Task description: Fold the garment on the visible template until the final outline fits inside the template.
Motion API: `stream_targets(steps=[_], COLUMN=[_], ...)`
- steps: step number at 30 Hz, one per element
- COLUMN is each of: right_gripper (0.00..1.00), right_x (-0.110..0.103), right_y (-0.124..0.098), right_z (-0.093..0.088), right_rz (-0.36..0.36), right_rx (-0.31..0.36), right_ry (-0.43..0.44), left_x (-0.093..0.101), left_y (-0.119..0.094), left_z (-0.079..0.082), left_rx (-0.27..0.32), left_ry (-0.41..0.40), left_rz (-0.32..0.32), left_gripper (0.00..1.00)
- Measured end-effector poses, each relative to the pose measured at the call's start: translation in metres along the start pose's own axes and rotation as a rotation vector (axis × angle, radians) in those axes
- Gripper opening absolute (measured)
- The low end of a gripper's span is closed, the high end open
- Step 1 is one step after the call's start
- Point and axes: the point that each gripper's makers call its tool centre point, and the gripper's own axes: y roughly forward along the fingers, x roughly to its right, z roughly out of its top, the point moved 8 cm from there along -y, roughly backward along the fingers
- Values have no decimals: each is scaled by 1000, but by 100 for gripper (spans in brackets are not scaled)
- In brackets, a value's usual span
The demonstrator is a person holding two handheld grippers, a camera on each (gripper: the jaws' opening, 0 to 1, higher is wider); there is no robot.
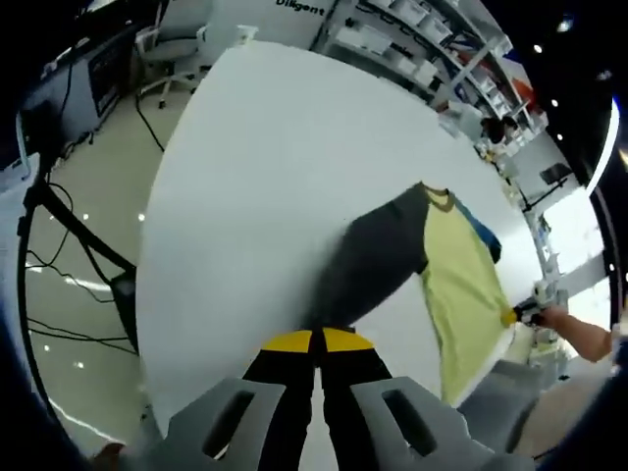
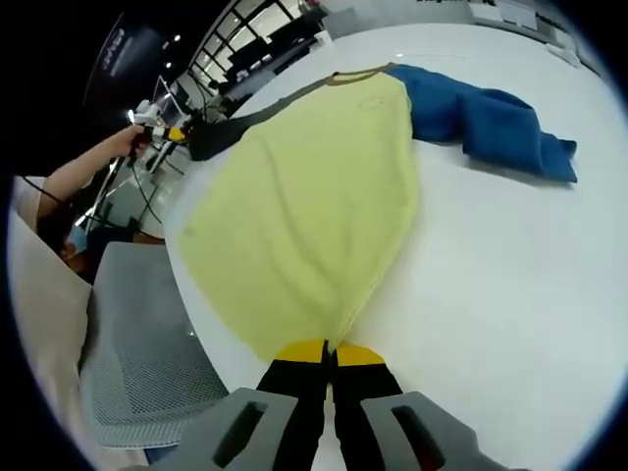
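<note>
A shirt lies spread on the white table. It has a yellow body, a dark grey sleeve and a blue sleeve. My left gripper is shut on the end of the dark grey sleeve, which stretches away from its yellow tips. At the near table edge my right gripper is shut on the yellow hem. The right gripper appears in the left gripper view in a person's hand. The left gripper appears far off in the right gripper view.
A grey mesh chair stands against the table edge beside the right gripper. An office chair and shelving stand beyond the far end. A stand with cables is on the floor to the left.
</note>
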Motion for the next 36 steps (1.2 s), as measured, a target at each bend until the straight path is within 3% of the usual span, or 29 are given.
stream_targets(steps=[6,9,10,15,18,20,23,25,31,32,34,36], right_gripper=[0,0,0,0,0,0,0,0,0,0,0,0], right_x=[0,0,0,-1,0,0,0,0,-1,-1,-1,-1], right_y=[0,1,1,0,1,1,1,1,0,0,0,0], right_z=[1,2,2,2,2,2,1,1,1,1,0,1], right_rz=[-1,-4,-4,-4,-3,-3,-3,-3,-10,-10,-9,-8], right_rx=[-10,-17,-18,-22,-21,-20,-19,-16,-10,-9,-7,-7], right_ry=[-2,-6,-5,-4,-2,-1,-2,-1,1,2,4,5], left_x=[-24,-26,-31,-47,-38,-33,-23,-22,-18,-17,-18,-19], left_y=[18,24,25,14,11,13,21,28,42,42,39,39], left_z=[-14,-20,-21,-22,-23,-28,-41,-49,-67,-60,-61,-60], left_rx=[-15,1,10,54,72,59,10,-19,-118,-54,-81,-79], left_ry=[39,50,101,69,85,95,79,99,187,232,174,206], left_rz=[135,141,173,307,259,249,202,209,261,250,257,255], left_gripper=[1,1,1,4,4,15,24,30,26,26,24,21])
